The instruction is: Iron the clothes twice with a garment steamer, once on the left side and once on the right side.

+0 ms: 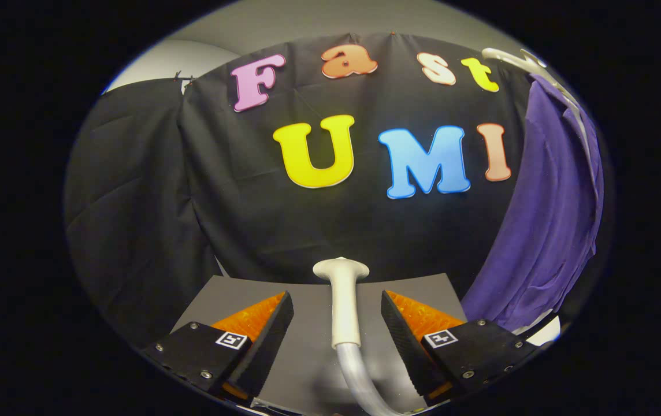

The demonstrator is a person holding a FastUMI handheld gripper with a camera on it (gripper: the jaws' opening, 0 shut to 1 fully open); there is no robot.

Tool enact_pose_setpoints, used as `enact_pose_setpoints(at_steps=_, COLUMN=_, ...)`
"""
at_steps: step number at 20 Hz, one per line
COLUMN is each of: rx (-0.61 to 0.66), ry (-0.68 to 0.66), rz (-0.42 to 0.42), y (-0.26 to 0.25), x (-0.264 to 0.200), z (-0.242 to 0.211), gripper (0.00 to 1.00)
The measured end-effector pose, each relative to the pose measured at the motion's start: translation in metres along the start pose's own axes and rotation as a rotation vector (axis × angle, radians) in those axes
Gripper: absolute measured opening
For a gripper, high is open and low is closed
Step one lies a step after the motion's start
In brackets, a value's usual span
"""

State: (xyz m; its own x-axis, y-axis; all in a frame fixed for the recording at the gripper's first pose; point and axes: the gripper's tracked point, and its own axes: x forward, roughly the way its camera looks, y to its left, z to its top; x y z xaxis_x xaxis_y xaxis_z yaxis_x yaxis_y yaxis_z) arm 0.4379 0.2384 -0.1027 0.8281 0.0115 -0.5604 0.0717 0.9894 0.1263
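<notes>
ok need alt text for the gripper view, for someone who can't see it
The gripper is open, its fingers on either side of a white garment steamer handle with a grey hose, not touching it. The steamer lies on a grey tabletop, and a purple garment hangs beyond the fingers on a white hanger against the black cloth wall.

The steamer [342,300] lies on the grey worktop [307,346], a pale handle with its flared head pointing away, a silvery hose [359,381] trailing back. It sits between the gripper [337,320] fingers, untouched. The purple garment [544,219] hangs to the right, loosely draped.
</notes>
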Motion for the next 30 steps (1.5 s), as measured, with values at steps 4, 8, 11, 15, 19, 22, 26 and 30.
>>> enact_pose_setpoints(at_steps=4, rx=0.061, ry=0.152, rz=-0.047, y=-0.008, x=0.051, z=-0.017, gripper=0.94)
enact_pose_setpoints(at_steps=8, rx=0.126, ry=0.236, rz=-0.098, y=-0.023, x=0.086, z=-0.027, gripper=0.95)
enact_pose_setpoints(at_steps=11, rx=0.177, ry=0.314, rz=-0.076, y=-0.014, x=0.109, z=-0.042, gripper=0.95)
enact_pose_setpoints(at_steps=15, rx=0.146, ry=0.331, rz=-0.088, y=-0.008, x=0.118, z=-0.051, gripper=0.91)
enact_pose_setpoints(at_steps=19, rx=0.124, ry=0.358, rz=-0.144, y=-0.020, x=0.120, z=-0.057, gripper=0.64)
enact_pose_setpoints(at_steps=22, rx=0.158, ry=0.368, rz=-0.143, y=-0.022, x=0.119, z=-0.060, gripper=0.53)
enact_pose_setpoints(at_steps=26, rx=0.144, ry=0.365, rz=-0.199, y=-0.022, x=0.117, z=-0.062, gripper=0.44)
enact_pose_setpoints(at_steps=30, rx=0.140, ry=0.326, rz=-0.207, y=-0.019, x=0.112, z=-0.061, gripper=0.36)
